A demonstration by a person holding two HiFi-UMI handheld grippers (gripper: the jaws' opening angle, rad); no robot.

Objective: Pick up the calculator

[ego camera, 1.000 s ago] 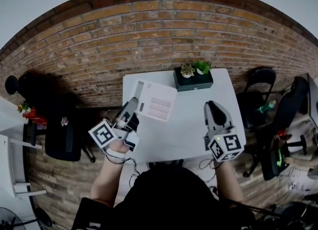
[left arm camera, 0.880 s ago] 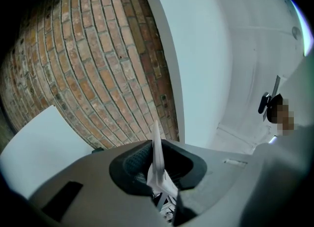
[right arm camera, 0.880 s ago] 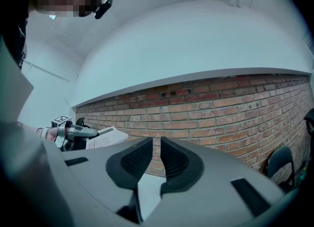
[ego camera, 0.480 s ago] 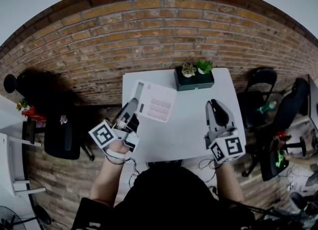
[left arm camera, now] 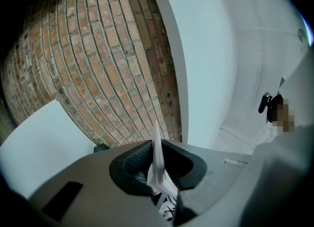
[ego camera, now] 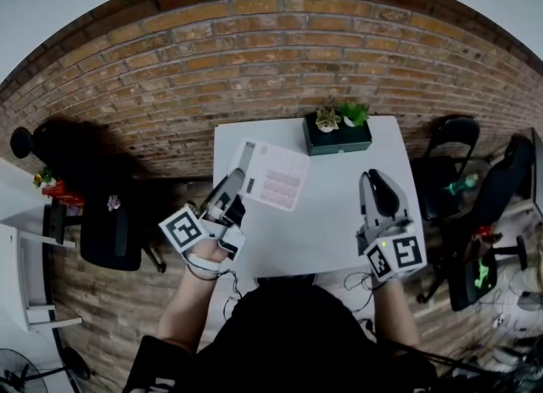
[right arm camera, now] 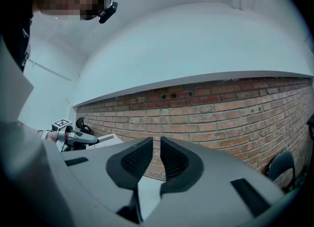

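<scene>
The calculator (ego camera: 273, 176) is a flat white slab with pale pink keys, held up over the back left of the white table (ego camera: 322, 213). My left gripper (ego camera: 240, 181) is shut on its left edge. In the left gripper view the calculator (left arm camera: 157, 160) shows edge-on as a thin white blade between the pads of the left gripper (left arm camera: 156, 169). My right gripper (ego camera: 374, 177) hovers over the table's right side, well apart from the calculator. Its jaws (right arm camera: 156, 157) stand almost together with only a narrow slit and nothing between them. The right gripper view also catches the left gripper (right arm camera: 73, 136) far off at the left.
A dark planter (ego camera: 338, 132) with small green plants stands at the table's back edge, against the brick wall. Black chairs stand to the right (ego camera: 450, 141) and left (ego camera: 106, 234) of the table. A tall white wall fills the left gripper view.
</scene>
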